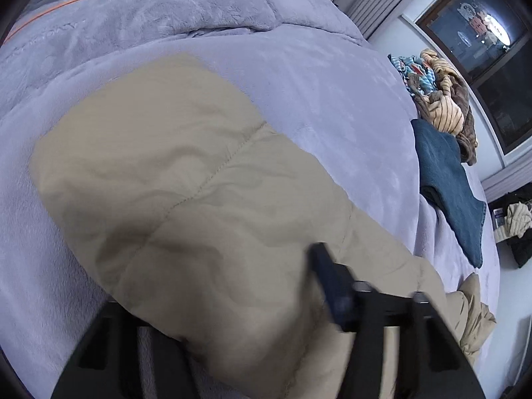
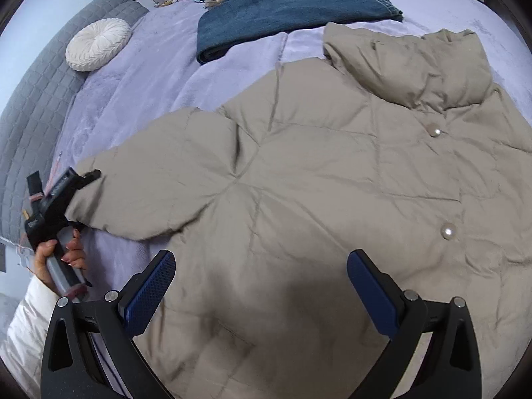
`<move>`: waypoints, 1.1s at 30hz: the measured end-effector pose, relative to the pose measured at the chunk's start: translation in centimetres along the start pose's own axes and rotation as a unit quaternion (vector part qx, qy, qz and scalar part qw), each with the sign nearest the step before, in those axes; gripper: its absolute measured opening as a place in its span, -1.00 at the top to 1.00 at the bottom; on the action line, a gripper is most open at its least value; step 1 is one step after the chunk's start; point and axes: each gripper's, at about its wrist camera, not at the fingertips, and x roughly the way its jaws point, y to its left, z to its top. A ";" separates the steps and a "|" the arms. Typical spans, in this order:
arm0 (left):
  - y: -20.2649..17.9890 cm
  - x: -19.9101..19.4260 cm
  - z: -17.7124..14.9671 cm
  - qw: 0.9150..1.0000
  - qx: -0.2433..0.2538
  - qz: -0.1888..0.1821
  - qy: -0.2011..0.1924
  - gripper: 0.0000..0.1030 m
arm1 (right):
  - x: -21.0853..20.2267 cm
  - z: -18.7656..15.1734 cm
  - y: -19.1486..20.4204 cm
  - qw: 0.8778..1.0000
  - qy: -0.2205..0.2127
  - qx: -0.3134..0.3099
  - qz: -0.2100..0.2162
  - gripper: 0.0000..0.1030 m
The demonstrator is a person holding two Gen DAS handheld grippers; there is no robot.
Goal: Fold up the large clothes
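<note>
A beige puffer jacket (image 2: 332, 183) with pearl buttons lies spread front-up on the lavender bed cover (image 2: 149, 76). My right gripper (image 2: 262, 286) hangs open just above the jacket's lower body, both blue pads clear of the cloth. In the right wrist view my left gripper (image 2: 79, 183), held by a hand in a white sleeve, sits at the cuff end of the outstretched sleeve. The left wrist view shows that sleeve (image 1: 199, 183) filling the space between the jaws of the left gripper (image 1: 252, 286). One dark finger (image 1: 329, 276) presses into the fabric and the other is hidden under it.
Folded blue jeans (image 2: 292, 10) lie beyond the jacket's collar, with a heap of striped and patterned clothes (image 1: 439, 99) behind them near a dark window. A round white cushion (image 2: 98, 45) rests by the grey quilted headboard (image 2: 33, 99). Bare bed cover (image 1: 299, 83) lies beside the sleeve.
</note>
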 end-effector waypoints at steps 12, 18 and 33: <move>-4.5 -9.7 0.5 0.987 0.116 -0.059 -0.091 0.81 | 8.1 1.8 4.1 0.987 0.029 0.060 0.145 0.84; -13.4 -15.3 -2.5 0.958 0.224 -0.137 -0.119 0.81 | 11.3 0.6 4.0 0.984 0.051 0.081 0.150 0.87; -38.5 -10.0 -25.8 0.857 0.475 -0.202 0.009 0.81 | -4.2 -3.6 -10.9 0.989 -0.034 0.121 0.073 0.85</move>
